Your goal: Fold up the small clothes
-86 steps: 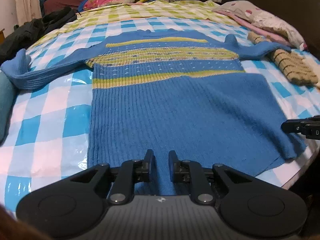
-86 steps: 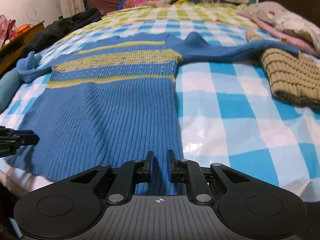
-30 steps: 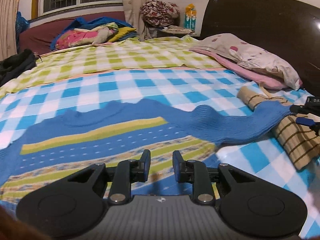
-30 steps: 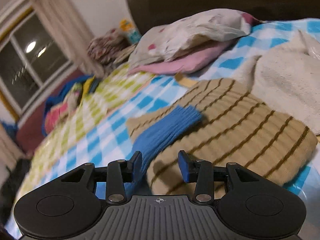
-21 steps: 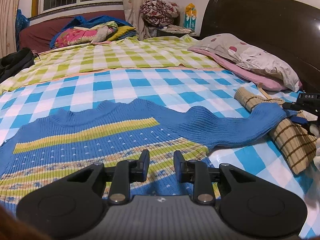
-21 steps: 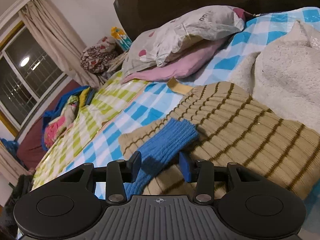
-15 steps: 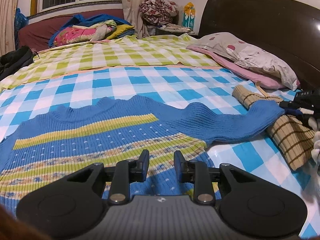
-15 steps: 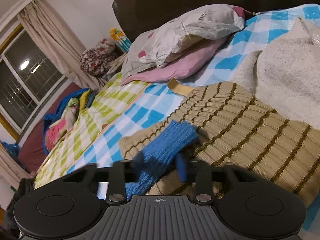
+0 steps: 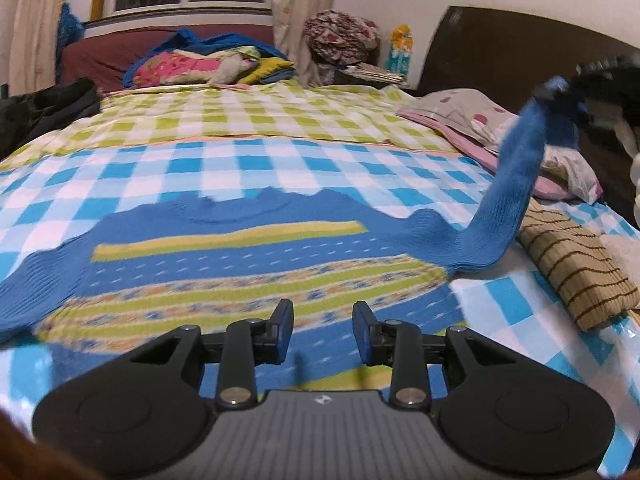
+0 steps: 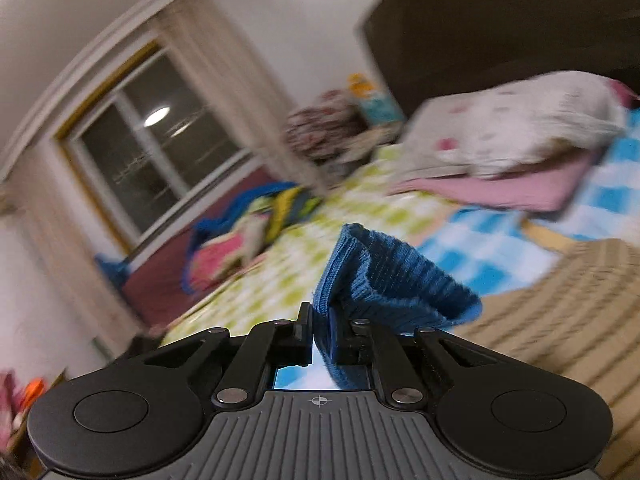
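A blue knit sweater [image 9: 240, 264] with yellow-green stripes lies flat on the checked bed. Its right sleeve [image 9: 516, 176] rises off the bed to the upper right. My right gripper [image 10: 322, 338] is closing its jaws on the blue sleeve cuff [image 10: 384, 292], pads pressed on the knit; in the left wrist view it appears blurred at the sleeve's top end [image 9: 568, 92]. My left gripper [image 9: 322, 332] hovers over the sweater's chest, jaws opening, with nothing between its fingers. The sweater's lower part is hidden behind the gripper body.
A tan striped knit garment [image 9: 576, 268] lies to the right of the sweater. Pillows [image 9: 480, 120] and a dark headboard [image 9: 500, 52] stand at the far right. A pile of coloured bedding [image 9: 200, 64] lies at the back, and dark clothes [image 9: 44, 104] at the left edge.
My right gripper has shut on the blue sleeve cuff and lifted it off the tan garment. The left gripper has shifted across the sweater and its jaws stand a little wider.
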`<state>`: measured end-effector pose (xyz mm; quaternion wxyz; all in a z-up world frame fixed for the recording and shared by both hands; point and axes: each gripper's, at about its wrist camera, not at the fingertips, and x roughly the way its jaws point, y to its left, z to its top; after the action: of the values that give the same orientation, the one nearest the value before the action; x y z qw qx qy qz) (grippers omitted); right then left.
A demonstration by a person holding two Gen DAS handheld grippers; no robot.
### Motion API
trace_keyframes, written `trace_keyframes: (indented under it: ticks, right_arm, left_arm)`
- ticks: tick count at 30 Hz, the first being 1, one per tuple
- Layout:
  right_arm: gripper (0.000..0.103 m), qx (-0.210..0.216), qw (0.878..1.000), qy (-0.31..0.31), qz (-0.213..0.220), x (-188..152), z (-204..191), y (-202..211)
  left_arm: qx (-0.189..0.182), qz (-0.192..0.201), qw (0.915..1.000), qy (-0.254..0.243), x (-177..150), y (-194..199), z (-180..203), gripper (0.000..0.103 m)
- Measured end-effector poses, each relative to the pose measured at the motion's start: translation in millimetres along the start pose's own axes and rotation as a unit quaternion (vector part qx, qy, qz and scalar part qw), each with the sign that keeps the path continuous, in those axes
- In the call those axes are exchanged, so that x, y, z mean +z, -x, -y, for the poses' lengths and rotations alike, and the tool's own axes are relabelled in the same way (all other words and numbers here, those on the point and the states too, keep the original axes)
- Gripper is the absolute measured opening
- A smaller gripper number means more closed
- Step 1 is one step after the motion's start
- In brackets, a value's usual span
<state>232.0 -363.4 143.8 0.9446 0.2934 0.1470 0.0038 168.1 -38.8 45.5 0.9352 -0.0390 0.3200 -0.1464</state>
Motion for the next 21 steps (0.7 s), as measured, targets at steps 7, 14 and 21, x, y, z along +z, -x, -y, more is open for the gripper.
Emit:
trace_keyframes:
  ticks: [7, 14, 21]
  right_arm:
    - [0.009, 0.072, 0.992, 0.073, -0.080, -59, -92, -41]
    - [0.009, 0.104, 0.973, 0.142, -0.150, -139, -160, -76]
    - [0.009, 0.104, 0.947, 0.239, -0.190, -217, -204, -95]
  left_arm:
    - [0.031, 0.005, 0.9988, 0.038, -21, 23, -49, 0.039]
    - [0.049, 0.006, 0.9966, 0.065, -42, 39, -92, 0.039]
    - [0.045, 0.016, 0.9947, 0.091, -43, 46, -123, 0.039]
